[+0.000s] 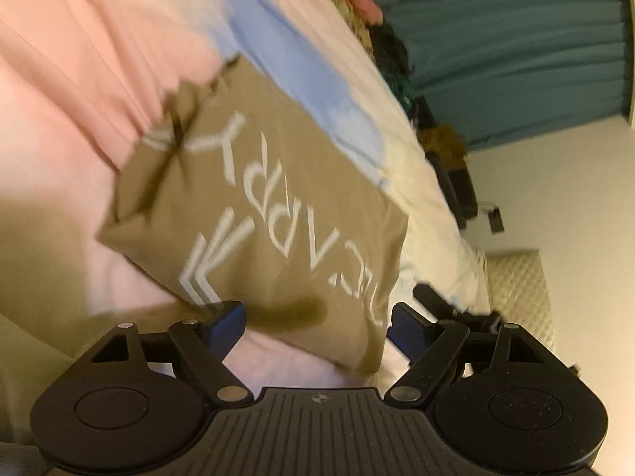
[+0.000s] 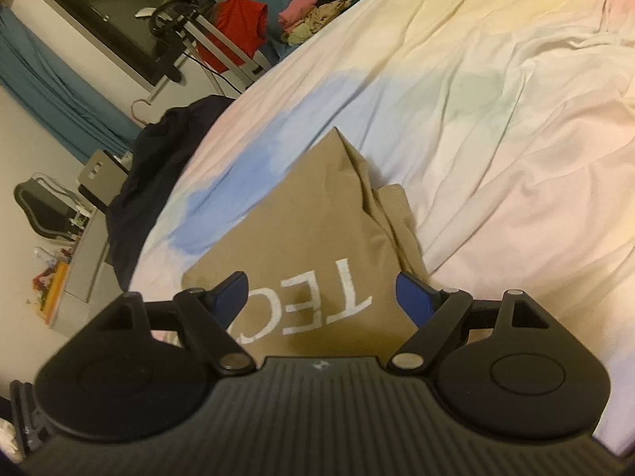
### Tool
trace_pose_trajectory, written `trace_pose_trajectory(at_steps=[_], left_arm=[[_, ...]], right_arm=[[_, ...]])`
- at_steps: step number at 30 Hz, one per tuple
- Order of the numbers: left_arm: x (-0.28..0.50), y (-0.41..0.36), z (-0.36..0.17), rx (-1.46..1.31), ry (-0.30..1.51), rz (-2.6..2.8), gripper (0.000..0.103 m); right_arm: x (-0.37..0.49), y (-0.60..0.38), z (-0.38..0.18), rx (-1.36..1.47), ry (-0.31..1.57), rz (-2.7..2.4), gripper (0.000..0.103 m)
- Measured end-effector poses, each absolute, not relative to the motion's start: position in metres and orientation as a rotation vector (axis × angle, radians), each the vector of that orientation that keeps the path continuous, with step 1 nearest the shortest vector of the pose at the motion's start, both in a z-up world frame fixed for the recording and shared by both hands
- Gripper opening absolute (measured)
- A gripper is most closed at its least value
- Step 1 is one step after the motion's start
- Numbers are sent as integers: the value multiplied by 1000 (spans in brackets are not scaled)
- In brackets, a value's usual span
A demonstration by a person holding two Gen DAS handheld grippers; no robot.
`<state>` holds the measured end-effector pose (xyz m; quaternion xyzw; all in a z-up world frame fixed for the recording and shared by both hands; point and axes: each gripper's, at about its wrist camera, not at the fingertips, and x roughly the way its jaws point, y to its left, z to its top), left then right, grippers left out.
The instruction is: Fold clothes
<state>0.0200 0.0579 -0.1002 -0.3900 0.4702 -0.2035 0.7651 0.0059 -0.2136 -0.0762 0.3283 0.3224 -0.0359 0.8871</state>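
Though blurred in the left view, tan shirt (image 1: 254,214) on bedsheet (image 2: 496,119), lettering cut off (both grippers (image 1: 317,317) (image 2: 321,293) spread, empty).

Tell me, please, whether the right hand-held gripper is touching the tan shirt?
Cannot tell. In the right wrist view the right hand-held gripper is open above the tan shirt, its blue fingers overlapping the fabric without showing contact or gap.

Motion blur smears the tan shirt's (image 1: 254,206) white lettering (image 1: 254,182); the right gripper's body hides the lettering's (image 2: 317,305) near end.
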Motion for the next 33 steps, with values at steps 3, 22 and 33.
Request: trace_pose_trajectory(at_steps=[3, 22, 33], left_arm=[[25, 47, -105, -798, 1027, -428, 83], [36, 21, -131, -866, 1051, -455, 69], [18, 31, -92, -930, 718, -625, 74]], right_arm=[[6, -212, -76, 667, 671, -81, 83], [3, -216, -74, 665, 650, -129, 83], [-5, -225, -73, 775, 608, -71, 83]])
